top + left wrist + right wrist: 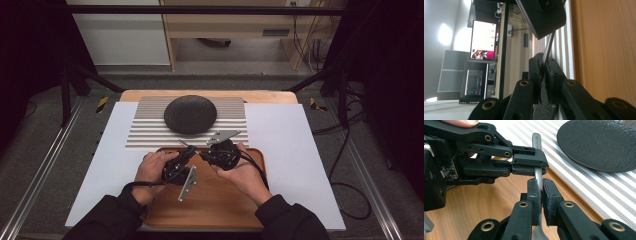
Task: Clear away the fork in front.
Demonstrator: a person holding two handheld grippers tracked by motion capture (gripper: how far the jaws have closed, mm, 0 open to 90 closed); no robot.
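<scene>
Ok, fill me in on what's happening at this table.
A person holds a gripper in each hand over a wooden tray. Both the left gripper and the right gripper are clamped on one metal utensil handle, at the tray's far edge. Beyond lie a striped mat and a black plate with nothing on it. It looks like a handover between the two grippers.

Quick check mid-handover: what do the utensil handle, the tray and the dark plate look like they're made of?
Utensil handle: looks like brushed steel, grey with a dull sheen; both tools, left tool and right tool, are clamped on it.
Tray: appears to be wood or wood-look laminate, with warm brown grain and a smooth matte surface.
Plate: black and matte with a pebbled texture, possibly stoneware or slate-look ceramic; I cannot tell which.
</scene>
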